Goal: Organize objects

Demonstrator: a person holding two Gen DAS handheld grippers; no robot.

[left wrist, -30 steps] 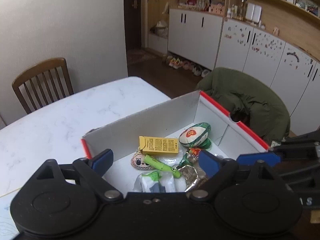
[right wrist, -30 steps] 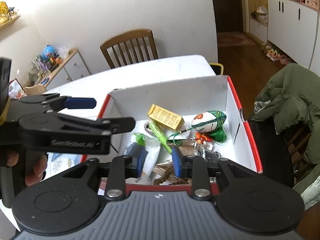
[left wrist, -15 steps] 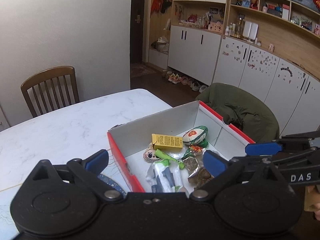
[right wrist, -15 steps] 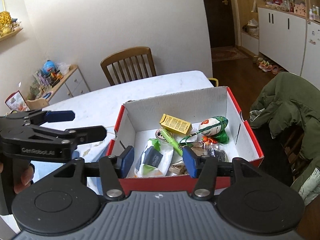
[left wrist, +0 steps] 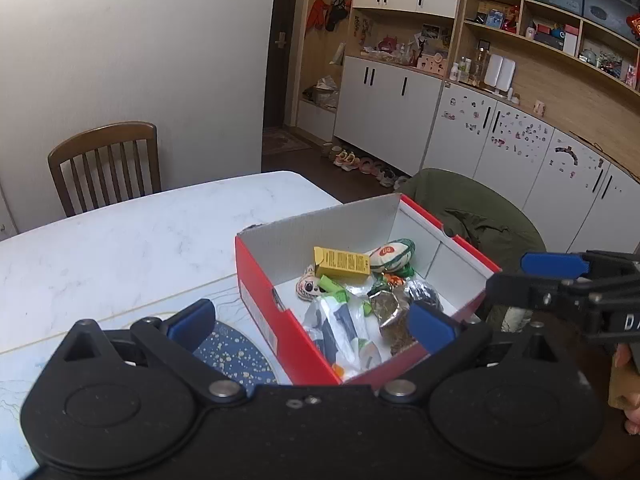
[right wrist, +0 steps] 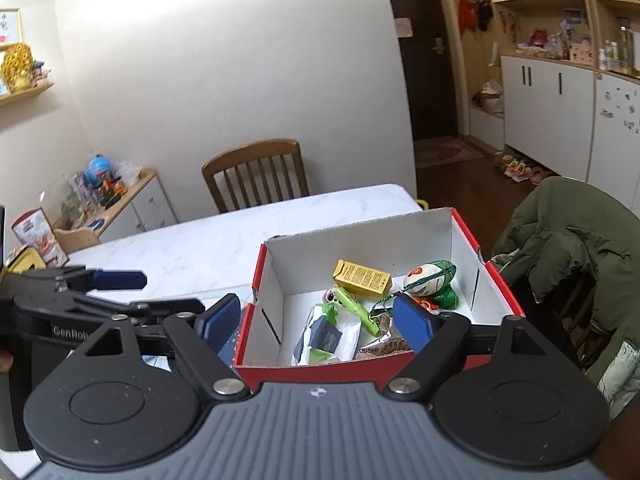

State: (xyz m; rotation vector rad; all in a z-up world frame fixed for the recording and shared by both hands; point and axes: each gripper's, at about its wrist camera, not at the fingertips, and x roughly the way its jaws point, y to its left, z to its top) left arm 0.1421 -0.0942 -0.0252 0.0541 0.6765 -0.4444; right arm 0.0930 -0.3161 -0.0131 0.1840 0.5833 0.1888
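Note:
A red shoebox (left wrist: 264, 308) with white inner walls (right wrist: 360, 244) stands on the table. Inside lie a yellow carton (left wrist: 340, 266) (right wrist: 362, 278), a small rugby-ball toy (left wrist: 390, 254) (right wrist: 430, 278), a green tube (left wrist: 334, 286) (right wrist: 356, 306), a white and green packet (left wrist: 340, 328) (right wrist: 324, 336) and foil wrappers (left wrist: 390, 308). My left gripper (left wrist: 312, 322) (right wrist: 172, 292) hovers open before the box's near-left corner, holding nothing. My right gripper (right wrist: 318, 323) (left wrist: 508, 272) is open and empty above the box's near edge.
The white marble table (left wrist: 120, 248) carries a blue speckled mat (left wrist: 236, 352) left of the box. A wooden chair (left wrist: 108, 160) stands at the far side. A green jacket (left wrist: 480, 216) drapes a chair on the right. A hand (left wrist: 626, 360) holds the right gripper.
Both grippers have drawn back and up from the box, which now looks smaller and farther. The right gripper's jaws have spread from narrow to wide.

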